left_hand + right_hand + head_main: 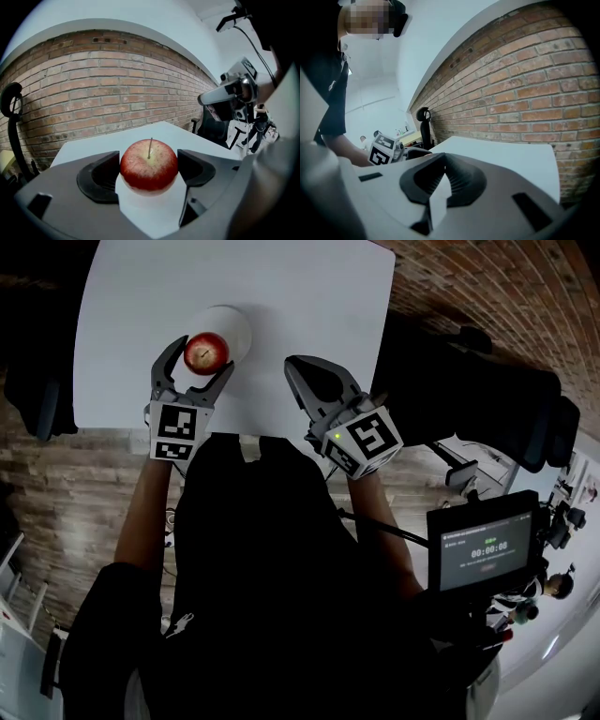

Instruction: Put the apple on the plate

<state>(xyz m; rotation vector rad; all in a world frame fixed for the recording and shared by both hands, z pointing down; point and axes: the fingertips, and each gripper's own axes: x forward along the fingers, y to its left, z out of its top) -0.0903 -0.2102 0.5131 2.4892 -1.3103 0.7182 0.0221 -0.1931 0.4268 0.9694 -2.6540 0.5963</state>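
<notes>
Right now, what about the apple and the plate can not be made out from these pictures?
Underside of the apple: in the left gripper view its own body hides it, so whether it rests on the plate or hangs just above cannot be told.
Near rim of the plate: in the head view the apple and the left gripper cover it.
Right gripper view: neither apple nor plate shows there.

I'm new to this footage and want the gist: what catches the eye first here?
A red apple sits gripped between the jaws of the left gripper, over the white plate on the white table. The right gripper hangs beside it, jaws together and empty.
</notes>
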